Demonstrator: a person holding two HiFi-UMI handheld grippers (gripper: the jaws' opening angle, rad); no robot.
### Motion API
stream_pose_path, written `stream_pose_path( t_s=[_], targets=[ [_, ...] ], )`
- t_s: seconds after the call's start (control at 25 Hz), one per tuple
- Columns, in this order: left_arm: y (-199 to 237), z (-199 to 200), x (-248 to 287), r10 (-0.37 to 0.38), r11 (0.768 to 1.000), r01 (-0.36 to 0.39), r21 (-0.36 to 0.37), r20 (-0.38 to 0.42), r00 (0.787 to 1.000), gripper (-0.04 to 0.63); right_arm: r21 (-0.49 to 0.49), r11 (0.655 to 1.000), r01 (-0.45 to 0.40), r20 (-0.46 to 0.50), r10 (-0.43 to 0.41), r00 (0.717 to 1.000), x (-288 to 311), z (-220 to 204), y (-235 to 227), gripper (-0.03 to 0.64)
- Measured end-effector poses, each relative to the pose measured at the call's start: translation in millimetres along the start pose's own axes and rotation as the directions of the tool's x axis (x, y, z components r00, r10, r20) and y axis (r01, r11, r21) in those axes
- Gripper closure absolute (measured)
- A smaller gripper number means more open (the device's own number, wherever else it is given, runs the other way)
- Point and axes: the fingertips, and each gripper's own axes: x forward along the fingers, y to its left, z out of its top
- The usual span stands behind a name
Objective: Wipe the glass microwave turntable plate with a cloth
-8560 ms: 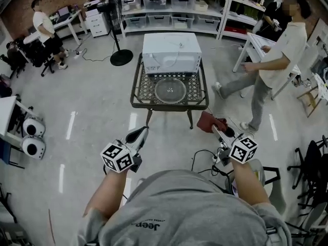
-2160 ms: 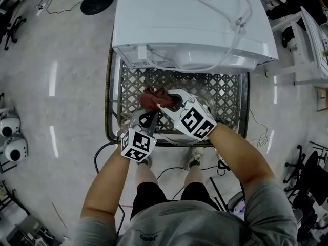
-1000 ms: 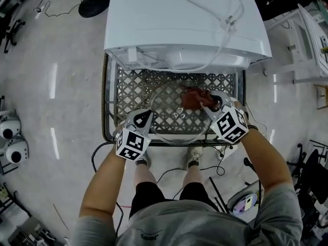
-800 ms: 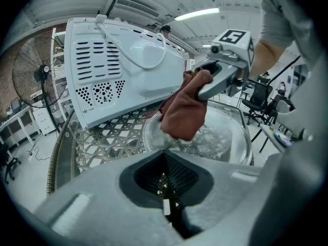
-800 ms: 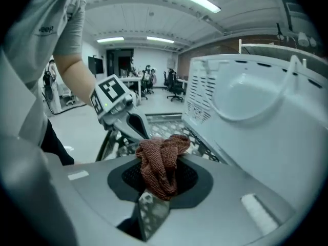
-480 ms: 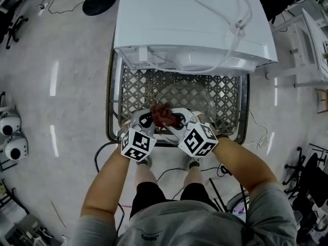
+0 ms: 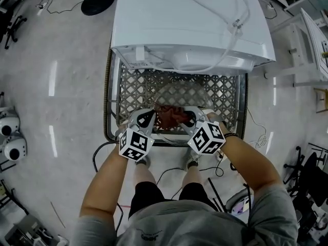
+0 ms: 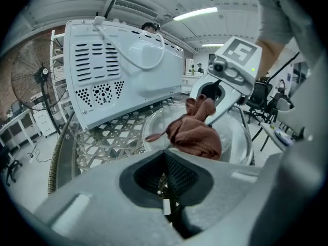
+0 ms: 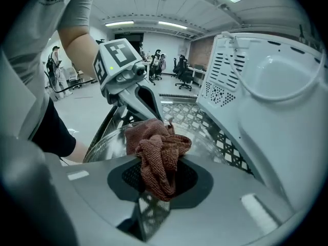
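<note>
**Glass turntable plate with wiping cloth, on lattice table**

Item: glass turntable plate (image 7: pixel 180 93), clear, round, with a raised rim. It lies flat on a metal lattice table (image 7: pixel 132 88), just in front of the vented back of a white microwave (image 7: pixel 189 19).

Cloth (image 7: pixel 171 116): rust-brown, ribbed weave, bunched. It rests on the near part of the plate.

Right gripper (image 7: pixel 188 117): jaws pinched on the cloth, with a fold hanging through them.

Left gripper (image 7: pixel 145 118): jaws drawn close on the plate's near left rim, just beside the cloth.

Markings: black-and-white square codes on each marker cube (image 7: pixel 134 143). Print on the grey shirt (image 7: pixel 148 236) is too blurred to read.
</note>
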Motion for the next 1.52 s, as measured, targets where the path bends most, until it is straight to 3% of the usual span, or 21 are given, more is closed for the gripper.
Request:
stream_pose_path(
  t_s=[0.44,0.64,0.76,0.92,1.16,1.28,1.52],
  targets=[
    [0.9,0.2,0.1,0.004,1.0,-0.004,0.002,-0.001,1.0,0.595,-0.012,0.996,0.089,-0.181,-0.09,0.979,-76.1,-93.0,-33.7,0.522],
    [0.7,0.4,0.1,0.001,1.0,-0.001,0.0,0.0,1.0,0.595,-0.014,0.993,0.118,-0.219,-0.119,0.969,-94.1,-109.0,-41.7,0.522],
    [0.8,0.8,0.2,0.003,1.0,-0.003,0.001,0.001,1.0,0.595,-0.004,0.993,0.122,-0.159,-0.121,0.98,-92.4,-88.1,-38.2,0.522],
    [0.8,1.3,0.2,0.006,1.0,-0.006,0.002,0.003,1.0,0.595,0.0,0.999,0.04,0.032,-0.04,0.999,-75.6,-22.3,-4.7,0.522],
    [-1.2,0.8,0.4,0.006,1.0,-0.006,0.005,0.001,1.0,0.595,-0.049,0.995,-0.082,0.212,0.09,0.973,-27.8,56.2,55.4,0.522],
    [-0.4,0.4,0.4,0.002,1.0,-0.002,0.006,0.001,1.0,0.595,-0.067,0.994,-0.092,0.217,0.104,0.971,-5.1,68.3,68.5,0.522],
    [-1.3,-0.8,1.2,0.004,1.0,-0.005,0.01,0.003,1.0,0.595,-0.095,0.992,-0.088,0.088,0.096,0.992,17.1,32.0,68.9,0.522]
  ],
)
